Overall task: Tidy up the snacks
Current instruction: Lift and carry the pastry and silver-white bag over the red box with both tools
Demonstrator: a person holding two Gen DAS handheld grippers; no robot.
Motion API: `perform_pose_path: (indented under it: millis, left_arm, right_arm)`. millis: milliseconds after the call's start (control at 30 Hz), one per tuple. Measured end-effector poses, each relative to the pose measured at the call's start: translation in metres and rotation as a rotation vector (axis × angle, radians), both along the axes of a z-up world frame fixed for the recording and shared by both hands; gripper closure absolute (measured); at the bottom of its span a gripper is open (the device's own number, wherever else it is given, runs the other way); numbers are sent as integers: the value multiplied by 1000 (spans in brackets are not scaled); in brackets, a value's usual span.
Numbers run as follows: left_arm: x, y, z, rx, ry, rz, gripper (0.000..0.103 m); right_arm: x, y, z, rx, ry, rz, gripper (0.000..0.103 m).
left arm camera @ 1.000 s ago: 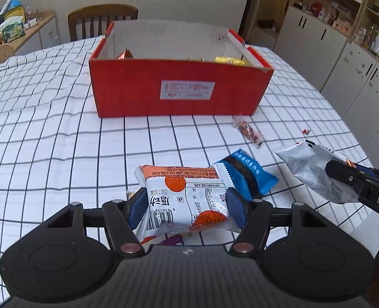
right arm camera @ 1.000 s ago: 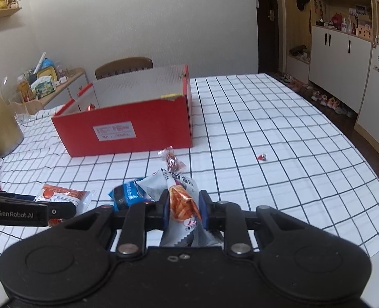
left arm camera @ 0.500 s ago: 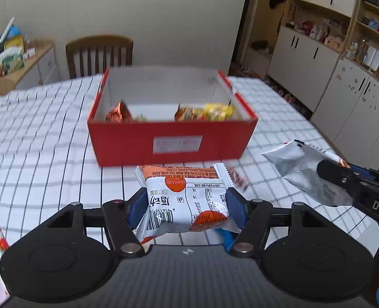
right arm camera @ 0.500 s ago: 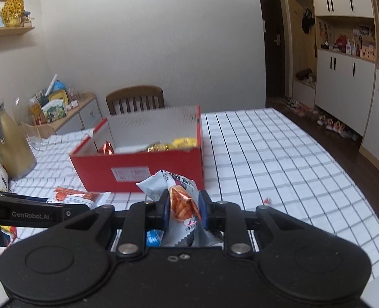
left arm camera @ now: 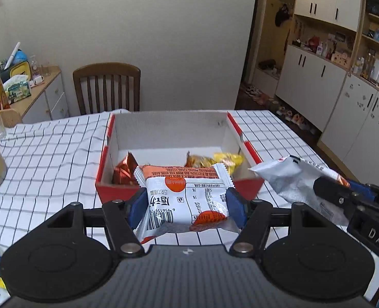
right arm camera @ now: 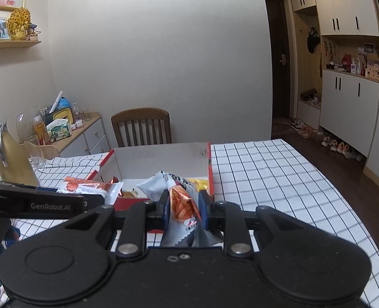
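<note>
Above the near edge of the red box (left arm camera: 179, 192), the left gripper (left arm camera: 186, 206) pinched a white-and-orange snack packet (left arm camera: 186, 200) by its two side edges, the blue pads pressing the film inward. The packet looked light and puffy, soft enough to crumple, so a hold across its sealed sides seemed safer than one on its air-filled middle. Its back carried a barcode with digits too partial to read in full, Chinese characters and a small table showing "3%" and "5%". To the right, the right gripper (right arm camera: 183, 211) was clamped on a silver-and-orange bag (right arm camera: 181, 205), squeezing it into a narrow fold; this foil looked slick and crinkly and might slide if the grip loosened. Inside the box lay a copper-red wrapper (left arm camera: 124, 170) and yellow wrappers (left arm camera: 225, 161). The left gripper's body read "GenRobot.AI"; the right one showed "DAS".
</note>
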State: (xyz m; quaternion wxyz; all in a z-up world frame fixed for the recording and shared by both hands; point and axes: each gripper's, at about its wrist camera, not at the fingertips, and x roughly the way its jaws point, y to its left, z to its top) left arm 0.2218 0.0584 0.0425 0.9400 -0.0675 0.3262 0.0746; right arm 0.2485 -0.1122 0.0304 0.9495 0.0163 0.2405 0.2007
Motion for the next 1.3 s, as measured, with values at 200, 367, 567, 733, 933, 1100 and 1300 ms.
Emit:
perform_pose_path:
  millis: [200,367,567,733,933,1100,1300]
  left_arm:
    - [22,13,13,5,-29,42,37]
    - [42,26,14,-4,-24,73,37]
    - [67,42,9,20,-10,104,37]
    - [89,55,0,38,22,116,37]
    - [114,65,-12,52,58,124,37]
    - [132,67,-27,67,96,127,37]
    - [154,70,-42,73,151,123,37]
  right_arm:
    - [22,11,5,18,3,-7,81]
    - [41,25,7,5,-3,-14,81]
    - [67,41,7,-4,10,-20,81]
    - [87,51,1,-12,28,-30,81]
    - [109,63,-11,-24,59,-44,81]
    - [127,70,-19,-29,83,-62,81]
    - [150,75,-30,-39,131,-52,81]
